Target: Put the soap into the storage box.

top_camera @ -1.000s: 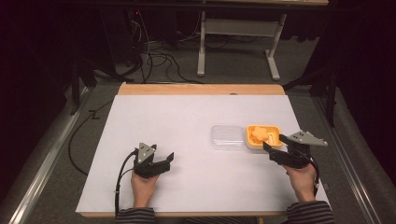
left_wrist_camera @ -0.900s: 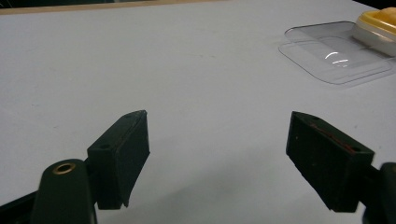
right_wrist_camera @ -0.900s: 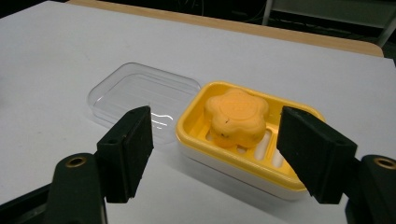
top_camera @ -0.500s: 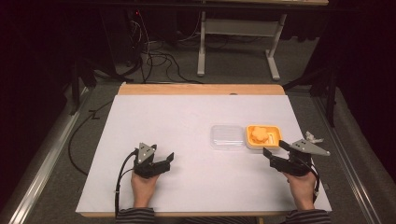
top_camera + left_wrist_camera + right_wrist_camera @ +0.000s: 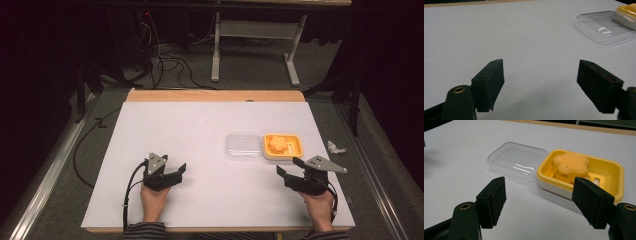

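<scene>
A yellow soap dish [image 5: 295,150] sits on the white table [image 5: 200,135] at the right, with an orange flower-shaped soap [image 5: 275,144] inside. A clear plastic lid [image 5: 243,146] lies touching its left side. My right gripper [image 5: 287,167] is just in front of the dish, open, with nothing between its fingers. In the right gripper view the dish [image 5: 609,172], soap [image 5: 570,166] and lid [image 5: 516,162] lie beyond the open right gripper [image 5: 540,200]. My left gripper [image 5: 172,167] rests at the front left, open and empty. Past it [image 5: 540,82] lies the lid [image 5: 604,28].
A wooden strip [image 5: 215,95] runs along the table's far edge. A crumpled white scrap [image 5: 335,147] lies on the floor off the right edge. Cables [image 5: 165,60] and a desk frame [image 5: 250,30] stand beyond the table.
My right gripper has drawn back a little toward the front edge and sunk lower, away from the soap dish. The left gripper has stayed where it was.
</scene>
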